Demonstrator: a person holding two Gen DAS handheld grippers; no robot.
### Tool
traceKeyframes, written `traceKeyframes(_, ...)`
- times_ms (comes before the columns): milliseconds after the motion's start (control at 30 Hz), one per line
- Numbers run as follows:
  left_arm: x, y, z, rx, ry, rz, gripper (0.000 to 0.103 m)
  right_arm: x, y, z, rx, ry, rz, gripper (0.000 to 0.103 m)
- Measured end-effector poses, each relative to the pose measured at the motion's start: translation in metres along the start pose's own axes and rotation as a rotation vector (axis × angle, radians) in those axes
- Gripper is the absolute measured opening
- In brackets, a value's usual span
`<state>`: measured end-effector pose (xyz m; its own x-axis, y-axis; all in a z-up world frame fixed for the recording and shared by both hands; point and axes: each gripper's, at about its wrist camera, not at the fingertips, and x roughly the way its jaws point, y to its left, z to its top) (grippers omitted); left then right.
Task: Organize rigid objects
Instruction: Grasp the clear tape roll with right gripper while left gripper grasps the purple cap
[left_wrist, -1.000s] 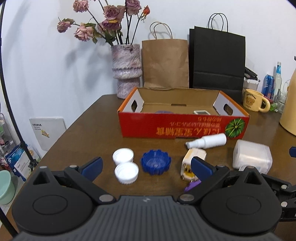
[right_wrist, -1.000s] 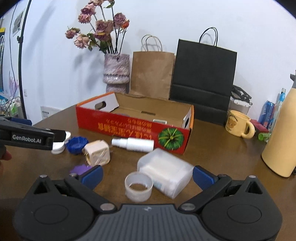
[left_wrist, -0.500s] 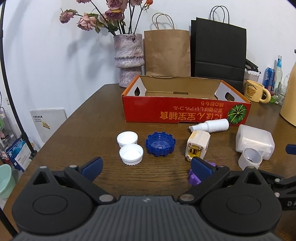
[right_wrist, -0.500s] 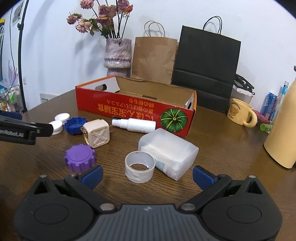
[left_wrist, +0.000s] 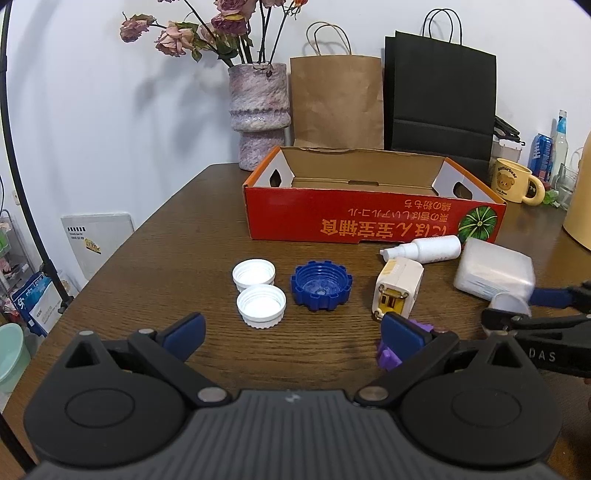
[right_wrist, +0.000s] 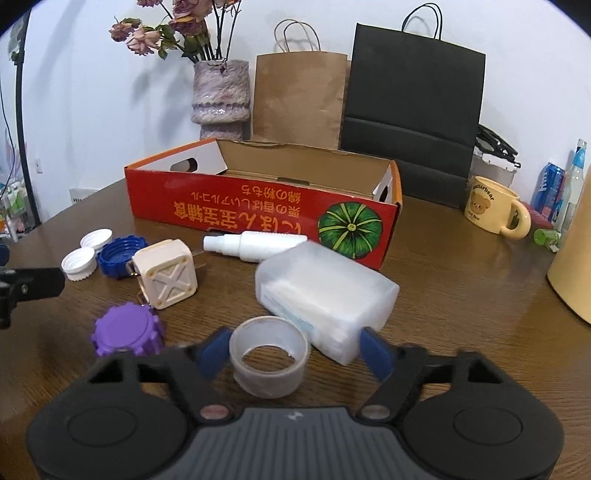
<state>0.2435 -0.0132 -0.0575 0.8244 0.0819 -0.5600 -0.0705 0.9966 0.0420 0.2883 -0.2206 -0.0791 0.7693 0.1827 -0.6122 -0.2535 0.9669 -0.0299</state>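
Observation:
Loose items lie in front of a red cardboard box (left_wrist: 373, 218) (right_wrist: 258, 210): two white caps (left_wrist: 258, 288), a blue cap (left_wrist: 320, 285), a cream plug adapter (left_wrist: 398, 286) (right_wrist: 165, 277), a white spray bottle (left_wrist: 424, 249) (right_wrist: 255, 244), a frosted plastic case (right_wrist: 325, 291) and a purple cap (right_wrist: 127, 328). My right gripper (right_wrist: 293, 350) is open, its fingers astride a clear tape ring (right_wrist: 268, 352), left pad close to it. My left gripper (left_wrist: 291, 332) is open and empty, just short of the white caps.
A vase of dried flowers (left_wrist: 258, 118), a brown paper bag (left_wrist: 336, 103) and a black bag (left_wrist: 439, 103) stand behind the box. A yellow mug (right_wrist: 493, 208), cans and a tall cream jug (right_wrist: 576, 266) are at the right. The table edge falls away at left.
My right gripper has moved forward and down so its fingers now straddle the tape ring, and they have narrowed. My left gripper has drawn back and tilted down slightly.

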Motion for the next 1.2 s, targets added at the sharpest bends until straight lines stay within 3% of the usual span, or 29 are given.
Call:
traceKeyframes(33, 0.001, 0.0, 0.0, -0.001, 0.001, 0.001, 0.103, 0.001, -0.001, 0.0, 0.007, 0.003, 0.012, 0.041)
traceKeyframes(700, 0.003, -0.02, -0.001, 0.017, 0.019, -0.01, 0.103, -0.028, -0.014, -0.009, 0.029, -0.111, 0.054, 0.042)
traceKeyframes(1200, 0.02, -0.057, -0.006, 0.076, 0.077, -0.074, 0.103, -0.043, -0.037, -0.018, 0.06, -0.15, 0.04, 0.042)
